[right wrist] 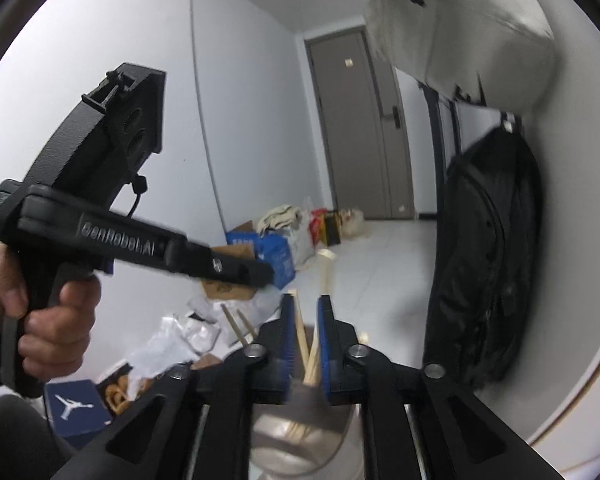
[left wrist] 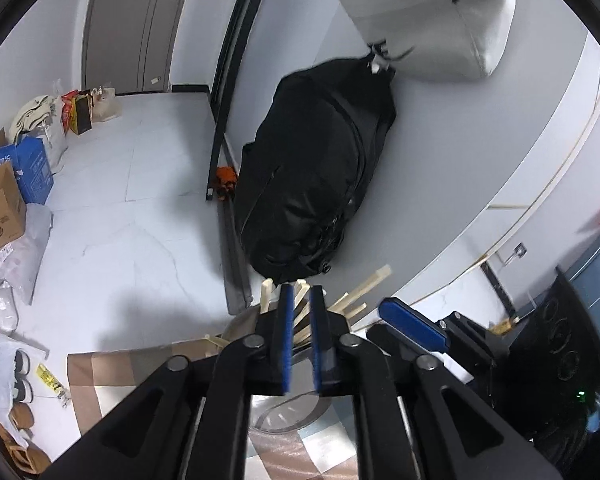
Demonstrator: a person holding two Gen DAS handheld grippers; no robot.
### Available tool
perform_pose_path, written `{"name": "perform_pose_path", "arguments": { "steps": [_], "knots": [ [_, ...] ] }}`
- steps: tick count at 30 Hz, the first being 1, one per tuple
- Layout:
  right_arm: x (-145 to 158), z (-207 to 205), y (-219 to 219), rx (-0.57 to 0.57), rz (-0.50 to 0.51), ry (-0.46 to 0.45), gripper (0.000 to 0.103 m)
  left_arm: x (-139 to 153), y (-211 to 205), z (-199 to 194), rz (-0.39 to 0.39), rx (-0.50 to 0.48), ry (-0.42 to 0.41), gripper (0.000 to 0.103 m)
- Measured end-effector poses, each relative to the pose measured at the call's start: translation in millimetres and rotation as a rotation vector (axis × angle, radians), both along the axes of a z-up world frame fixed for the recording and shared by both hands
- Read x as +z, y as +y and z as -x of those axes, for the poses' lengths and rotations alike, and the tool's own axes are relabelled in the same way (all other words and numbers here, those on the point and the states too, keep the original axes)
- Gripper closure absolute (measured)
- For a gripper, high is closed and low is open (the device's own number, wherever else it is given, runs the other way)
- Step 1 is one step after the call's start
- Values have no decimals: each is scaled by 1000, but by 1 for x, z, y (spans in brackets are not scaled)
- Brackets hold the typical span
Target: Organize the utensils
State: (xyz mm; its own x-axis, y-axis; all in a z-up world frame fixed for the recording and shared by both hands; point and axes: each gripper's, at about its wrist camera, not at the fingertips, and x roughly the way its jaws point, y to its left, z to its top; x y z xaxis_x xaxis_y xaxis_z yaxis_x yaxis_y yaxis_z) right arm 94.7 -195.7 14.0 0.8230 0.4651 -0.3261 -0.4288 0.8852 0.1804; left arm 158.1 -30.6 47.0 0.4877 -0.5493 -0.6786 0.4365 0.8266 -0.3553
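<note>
Several pale wooden utensils (left wrist: pixel 374 276) stand upright in a metal holder (left wrist: pixel 284 416) on a checked cloth (left wrist: pixel 100 368). My left gripper (left wrist: pixel 302 292) hovers over their tops with its blue pads a little apart; sticks show through the gap and neither pad presses on them. In the right wrist view, my right gripper (right wrist: pixel 306 300) is open around two chopsticks (right wrist: pixel 300 328) that rise from the holder (right wrist: pixel 296 432). The sticks lean loosely in the gap. A hand (right wrist: pixel 56 320) holds the left gripper's black body at the left, its fingers (right wrist: pixel 236 268) pointing toward the holder.
A black backpack (left wrist: pixel 316 168) hangs on the white wall right behind the holder, with a white bag (left wrist: pixel 420 12) above it. Cardboard boxes and plastic bags (left wrist: pixel 4 208) lie on the tiled floor at the left. A black device (left wrist: pixel 560 340) stands at the right.
</note>
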Motion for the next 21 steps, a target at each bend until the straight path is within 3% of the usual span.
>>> {"name": "perform_pose_path", "arguments": {
  "steps": [1,3,8,11,16,21],
  "knots": [
    [0,3,-3,11,-10,11,70,3,2,3,7,12,-12,77],
    [2,12,-6,11,-11,4,69,6,6,11,17,36,-38,65],
    [5,28,-10,4,-29,6,60,9,9,27,1,95,-60,64],
    [9,41,-14,-14,-44,-7,47,10,11,43,-8,149,-92,64],
    [17,65,-20,-41,-60,-54,28,13,15,67,-33,251,-167,45],
    [24,89,-21,-60,-74,-98,21,17,18,95,-61,324,-237,42]
  ]
}}
